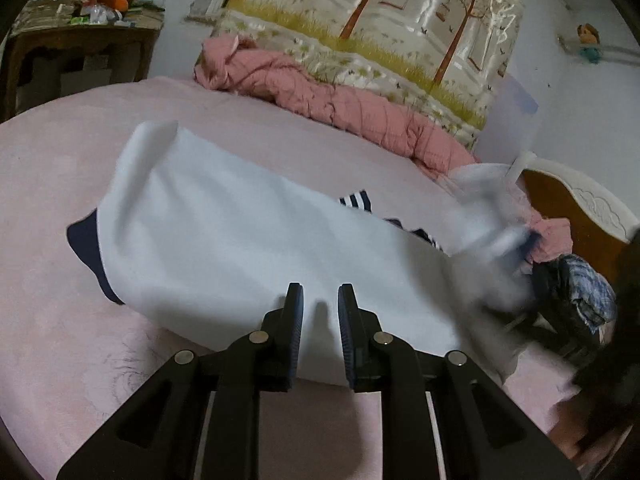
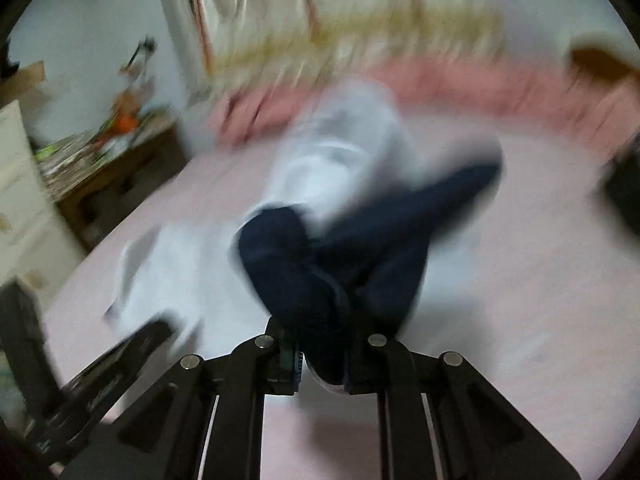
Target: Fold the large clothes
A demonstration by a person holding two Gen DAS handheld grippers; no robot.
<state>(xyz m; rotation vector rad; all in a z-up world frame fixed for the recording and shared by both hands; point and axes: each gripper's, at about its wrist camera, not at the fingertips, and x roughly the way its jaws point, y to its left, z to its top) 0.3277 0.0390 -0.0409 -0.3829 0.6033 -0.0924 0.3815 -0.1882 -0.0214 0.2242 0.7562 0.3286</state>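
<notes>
Right tool (image 2: 322,354) pinching navy sleeve (image 2: 320,264), white garment (image 1: 240,240) rumpled on bed (image 1: 60,320)

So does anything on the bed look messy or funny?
Yes. The pink quilt lies bunched in a lumpy roll along the far side of the bed instead of spread flat. The white garment is half folded, with a striped bit poking out. The right gripper pinches its dark blue part.

The garment (image 1: 224,240) is seen as white with navy trim and navy-and-white stripes. The bed sheet (image 1: 60,320) is pale pink, the quilt (image 1: 360,108) checked salmon pink. Both tools are black.
</notes>
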